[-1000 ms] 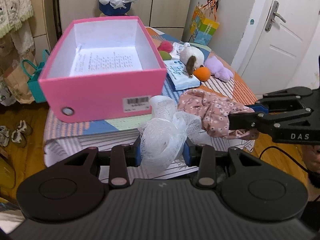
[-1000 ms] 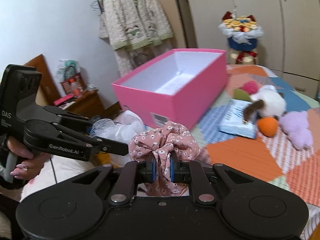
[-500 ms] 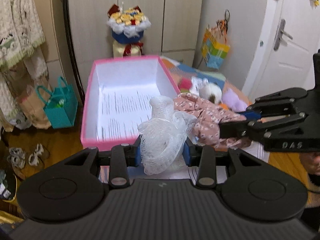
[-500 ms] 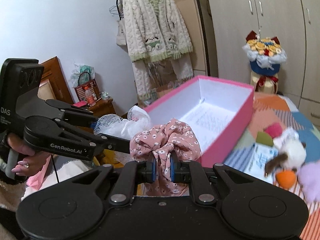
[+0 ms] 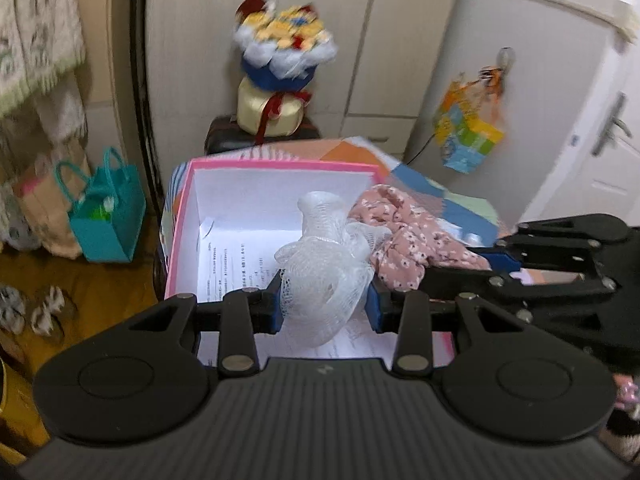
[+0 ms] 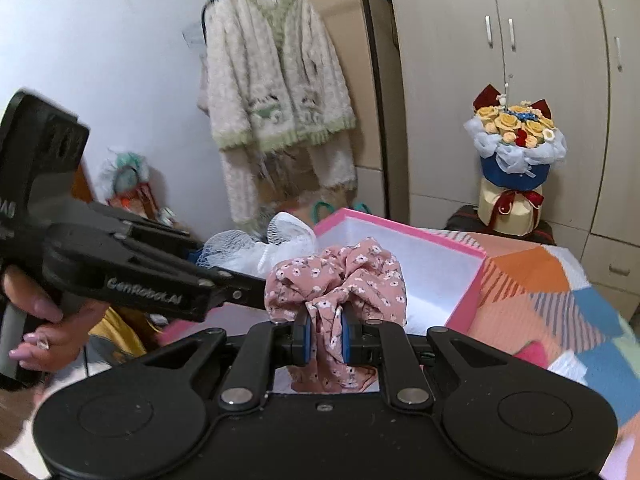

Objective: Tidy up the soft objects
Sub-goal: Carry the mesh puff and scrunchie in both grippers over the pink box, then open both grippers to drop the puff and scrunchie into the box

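Open pink cardboard box point(image 5: 182, 216) on patchwork bed: printed paper sheet point(image 5: 236, 264) inside. Left gripper point(image 5: 325, 307) clamped on white mesh bath pouf point(image 5: 324, 276), right gripper point(image 6: 324, 340) clamped on pink floral fabric scrunchie point(image 6: 340, 276); both above box. Bouquet point(image 5: 286, 46) behind.

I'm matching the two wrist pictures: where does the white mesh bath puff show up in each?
Left wrist: white mesh puff at centre, pinched in the left gripper.
Right wrist: left of centre, behind the floral scrunchie.
Shared landmark: pink box.
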